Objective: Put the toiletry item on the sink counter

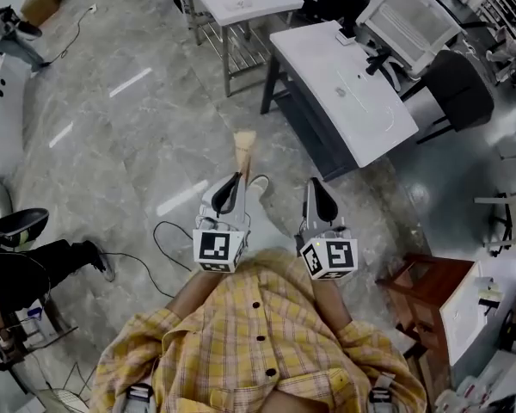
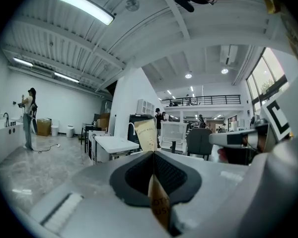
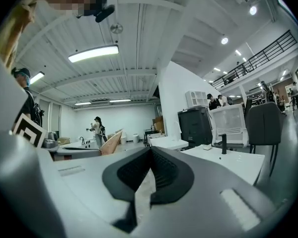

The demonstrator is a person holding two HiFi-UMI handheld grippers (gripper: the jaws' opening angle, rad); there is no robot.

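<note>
Left tool [image 1: 235, 181] is clamped shut on the toiletry packet [image 1: 244, 149], a flat, narrow kraft-paper sleeve. The part-readable print suggests a toothbrush. It's pinched edge-on near its lower end, and most of it sticks out past the jaw tips, roughly level, over the marble floor [image 1: 129, 136]. In the left gripper view the packet [image 2: 145, 135] runs through the closed pads and up beyond the tool [image 2: 153, 155]. Right tool [image 1: 317, 189] is held just beside the left one, jaws together with nothing between them; the right gripper view confirms this, tool [image 3: 150, 150] closed on itself and only floor showing through the slit. So the packet is in the air in front of the person, not on any surface yet. White bench [image 1: 344, 93] is far right, well apart. What looks like a sink counter with a dark faucet [image 2: 1, 127] sits at the far left edge of the left gripper view, well away, so I'd say carrying is in hand and placing is not yet done. Handling, as a judgement: very light; thin card that is stiff lengthwise but bends or creases if squeezed hard; matte paper, so not slippery; the contents may slide inside. Gripping the flat faces near one end, as now, is fine, though the long overhang could wobble or pivot in the pads. A hold nearer the middle would be steadier. Lay it down flat, since it would likely tip if stood on end.
</note>
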